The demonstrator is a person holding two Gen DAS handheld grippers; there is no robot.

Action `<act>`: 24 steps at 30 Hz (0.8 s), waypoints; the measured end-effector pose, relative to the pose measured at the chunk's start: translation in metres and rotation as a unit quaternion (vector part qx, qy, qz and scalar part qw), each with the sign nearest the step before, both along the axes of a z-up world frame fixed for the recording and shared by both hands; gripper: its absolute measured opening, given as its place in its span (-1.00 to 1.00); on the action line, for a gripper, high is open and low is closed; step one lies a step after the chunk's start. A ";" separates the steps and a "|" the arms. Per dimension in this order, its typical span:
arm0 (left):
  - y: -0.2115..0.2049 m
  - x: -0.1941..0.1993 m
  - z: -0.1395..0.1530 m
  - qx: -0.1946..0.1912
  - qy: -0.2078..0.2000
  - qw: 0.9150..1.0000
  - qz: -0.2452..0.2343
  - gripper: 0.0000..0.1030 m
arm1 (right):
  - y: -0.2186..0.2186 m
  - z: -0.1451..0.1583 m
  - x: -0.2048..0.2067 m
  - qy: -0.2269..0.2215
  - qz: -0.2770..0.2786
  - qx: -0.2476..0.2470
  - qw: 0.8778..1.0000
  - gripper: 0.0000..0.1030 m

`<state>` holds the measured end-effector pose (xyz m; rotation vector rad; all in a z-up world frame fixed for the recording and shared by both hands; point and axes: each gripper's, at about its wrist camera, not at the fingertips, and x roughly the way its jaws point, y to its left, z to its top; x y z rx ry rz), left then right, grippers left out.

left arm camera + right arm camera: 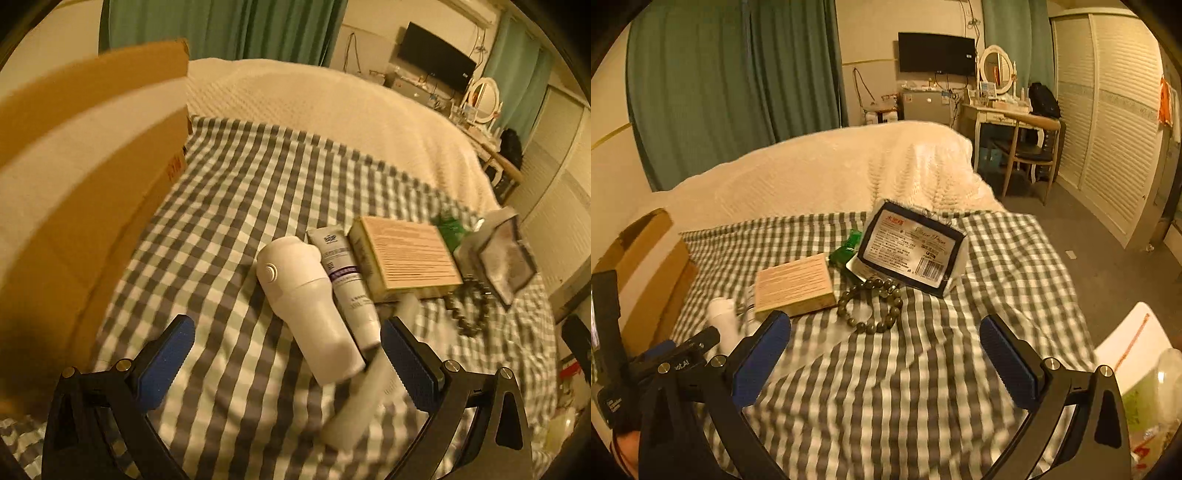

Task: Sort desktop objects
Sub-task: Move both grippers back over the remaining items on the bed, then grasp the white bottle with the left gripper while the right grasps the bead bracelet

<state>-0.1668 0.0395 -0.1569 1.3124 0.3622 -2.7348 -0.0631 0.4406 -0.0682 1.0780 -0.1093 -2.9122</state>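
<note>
Several objects lie on a grey-and-white checked cloth [240, 192]. In the left wrist view my left gripper [288, 358] is open and empty, its jaws wide around the lower end of a white cylindrical device [306, 306]. Beside the device lie a white tube [347, 284], a tan flat box [406, 258], a green packet [450, 229], a tissue pack [502, 254] and a bead bracelet [469, 310]. A blurred white stick [365, 391] lies by the right finger. In the right wrist view my right gripper [886, 354] is open and empty, just short of the bracelet [871, 306], box [794, 288] and tissue pack [912, 247].
An open cardboard box [88, 184] stands at the left of the cloth; it also shows in the right wrist view [646, 258]. A white quilted cover [831, 173] lies behind the cloth. A white carton [1130, 347] and plastic bottle [1167, 373] sit at the right. The left gripper [665, 365] is at lower left.
</note>
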 end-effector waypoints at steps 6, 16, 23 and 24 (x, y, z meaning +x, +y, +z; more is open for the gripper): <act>-0.005 -0.005 -0.020 -0.009 0.016 1.000 0.008 0.88 | 0.005 -0.048 -0.054 -0.019 -0.002 -0.018 1.000 0.93; 0.006 -0.011 -0.024 -0.039 0.024 0.999 -0.015 -0.03 | 0.009 -0.109 -0.086 -0.055 0.015 -0.012 0.998 0.17; 0.001 -0.007 -0.022 -0.028 0.025 0.999 -0.019 -0.12 | 0.005 -0.115 -0.085 -0.090 0.022 0.008 0.996 0.09; 0.003 -0.007 -0.021 -0.028 0.025 0.999 -0.020 -0.13 | 0.006 -0.115 -0.085 -0.097 0.024 0.007 0.995 0.09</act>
